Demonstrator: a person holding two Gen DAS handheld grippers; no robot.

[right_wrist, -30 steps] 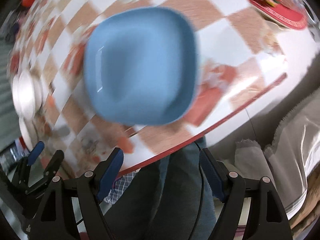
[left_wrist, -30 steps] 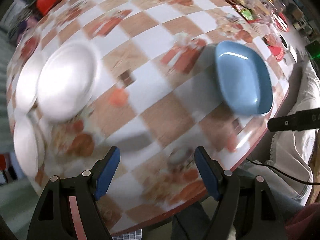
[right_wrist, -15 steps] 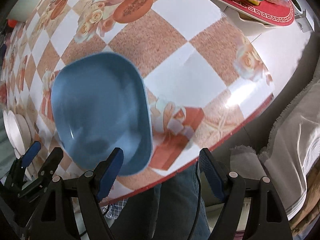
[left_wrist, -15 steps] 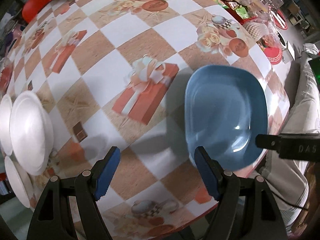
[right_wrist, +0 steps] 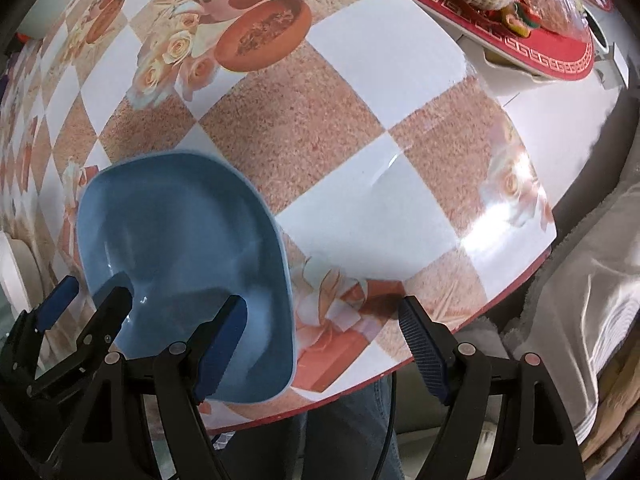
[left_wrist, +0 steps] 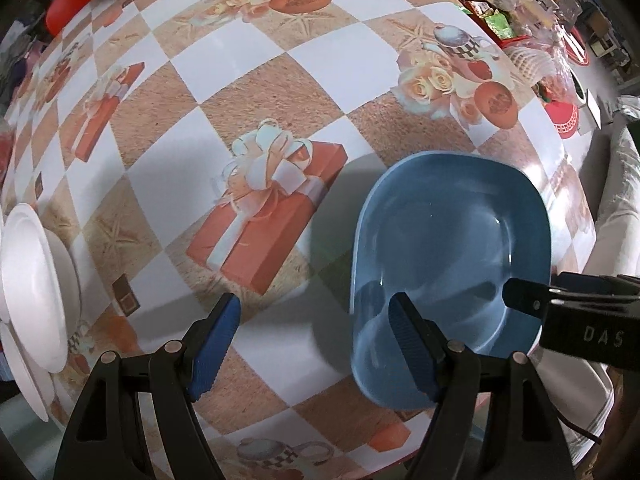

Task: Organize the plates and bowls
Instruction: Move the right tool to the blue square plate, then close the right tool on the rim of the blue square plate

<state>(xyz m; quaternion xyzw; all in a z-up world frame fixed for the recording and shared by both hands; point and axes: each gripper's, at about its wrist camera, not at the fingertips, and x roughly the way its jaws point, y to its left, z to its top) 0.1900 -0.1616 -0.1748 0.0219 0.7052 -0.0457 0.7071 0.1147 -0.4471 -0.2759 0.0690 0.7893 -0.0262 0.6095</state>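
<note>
A blue squarish bowl lies on the checked tablecloth near the table's front edge; it also shows in the right wrist view. My left gripper is open, its right finger over the bowl's near rim. My right gripper is open, its left finger over the bowl's inside, and it reaches in from the right in the left wrist view. White plates are stacked at the table's left edge.
A red tray with wrapped food stands at the far right. The table's front edge is close below the bowl. A red object sits at the far left. A cloth-covered seat is at the right.
Both grippers have moved closer to the blue bowl, which now lies between their fingers. The white plates have slid to the left edge of the left wrist view.
</note>
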